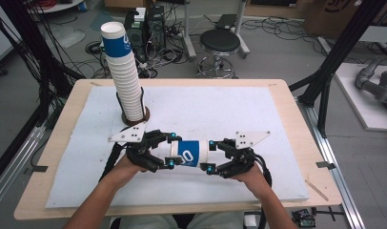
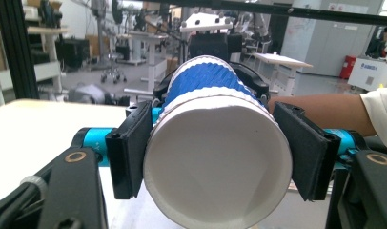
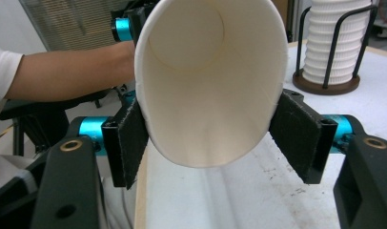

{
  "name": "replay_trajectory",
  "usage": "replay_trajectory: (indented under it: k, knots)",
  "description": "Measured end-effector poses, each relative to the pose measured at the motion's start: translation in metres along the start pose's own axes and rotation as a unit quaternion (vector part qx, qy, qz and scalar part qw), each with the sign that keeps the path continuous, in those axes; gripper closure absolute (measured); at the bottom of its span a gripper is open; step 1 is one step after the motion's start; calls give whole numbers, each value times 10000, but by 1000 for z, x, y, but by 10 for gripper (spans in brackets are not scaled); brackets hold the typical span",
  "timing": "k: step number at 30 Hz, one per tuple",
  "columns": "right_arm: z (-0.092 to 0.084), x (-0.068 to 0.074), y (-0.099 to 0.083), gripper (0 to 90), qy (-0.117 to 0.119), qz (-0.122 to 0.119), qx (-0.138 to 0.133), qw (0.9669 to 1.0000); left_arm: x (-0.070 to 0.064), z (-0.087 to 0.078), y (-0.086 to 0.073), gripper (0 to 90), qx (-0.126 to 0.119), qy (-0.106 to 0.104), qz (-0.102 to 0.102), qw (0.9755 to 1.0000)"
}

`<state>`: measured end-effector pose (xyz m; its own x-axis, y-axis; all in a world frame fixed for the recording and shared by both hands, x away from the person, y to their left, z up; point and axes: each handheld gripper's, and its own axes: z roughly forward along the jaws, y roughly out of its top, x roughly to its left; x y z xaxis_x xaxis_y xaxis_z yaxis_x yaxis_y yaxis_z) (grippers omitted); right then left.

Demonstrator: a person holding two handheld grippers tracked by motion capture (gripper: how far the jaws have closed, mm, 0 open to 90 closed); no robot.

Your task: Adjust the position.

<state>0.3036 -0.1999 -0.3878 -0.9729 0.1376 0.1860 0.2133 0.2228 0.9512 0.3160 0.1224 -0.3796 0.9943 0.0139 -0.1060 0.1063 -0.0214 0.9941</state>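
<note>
High view: cup (image 1: 191, 153) spans both claws mid-table.

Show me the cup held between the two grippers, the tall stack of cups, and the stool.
cup (image 1: 190, 153), high view, on its blue band.
stack of cups (image 1: 125, 81), high view, mid-height on the ribbed white sides.
stool (image 1: 220, 42), high view, on the round black seat.

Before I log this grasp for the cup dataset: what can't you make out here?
- High view: logo on the held cup, cut off by the left gripper.
- Left gripper view: cup's lower rim, cut off by the bottom edge.
- Right gripper view: cup stack, top cut off by the frame edge.
</note>
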Motion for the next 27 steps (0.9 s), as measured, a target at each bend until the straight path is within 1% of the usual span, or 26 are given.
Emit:
replay_trajectory:
  k: [3, 4, 5, 6, 7, 8, 10, 11, 14, 15, 17, 20, 22, 23, 25, 26, 27]
  knots:
    - [0, 0, 0, 325, -34, -9, 37, 10000, -1, 0, 0, 307, 85, 85, -10, 9999]
    - [0, 0, 0, 325, -34, -12, 43, 10000, -2, 1, 1, 291, 105, 135, 1, 9999]
    - [0, -1, 0, 325, -36, -24, 32, 10000, -2, 1, 1, 265, 129, 195, -31, 9997]
    - [0, 0, 0, 325, -31, -12, 51, 10000, -3, 0, 2, 240, 132, 267, -108, 9995]
    - [-1, 0, 0, 325, -32, 4, 92, 10000, -3, 0, 3, 218, 164, 310, -127, 9993]
    - [-1, 0, 0, 325, -24, -13, 75, 10000, -3, -1, 4, 207, 202, 371, -153, 9990]
    - [-2, 0, 1, 325, -22, -16, 68, 10000, -4, -2, 6, 161, 277, 483, -133, 9984]
    - [-3, 0, 2, 325, -31, -6, 79, 10000, -4, -3, 7, 157, 325, 498, -105, 9982]
    - [-5, 0, 3, 325, -72, -56, 102, 9999, -4, -8, 9, 157, 301, 475, -165, 9983]
    - [-6, 0, 3, 325, -57, -45, 94, 9999, -4, -10, 11, 157, 333, 458, -152, 9983]
    - [-9, 0, 5, 327, -95, -84, 87, 9999, -5, -14, 14, 157, 344, 505, -144, 9980]
    - [-12, 0, 9, 329, -135, -144, 136, 9997, -5, -20, 19, 157, 443, 599, -106, 9972]
    - [-15, 0, 12, 329, -200, -212, 245, 9993, -6, -23, 23, 157, 546, 621, -58, 9966]
    - [-16, 0, 13, 329, -248, -228, 345, 9988, -7, -24, 26, 158, 610, 639, -55, 9961]
    - [-17, 0, 16, 329, -322, -306, 503, 9977, -7, -25, 28, 159, 718, 683, -13, 9951]
    - [-17, 0, 18, 329, -350, -331, 588, 9971, -7, -26, 29, 159, 802, 723, 15, 9942]
    - [-17, 0, 21, 329, -395, -369, 700, 9961, -8, -26, 29, 160, 828, 731, 22, 9939]
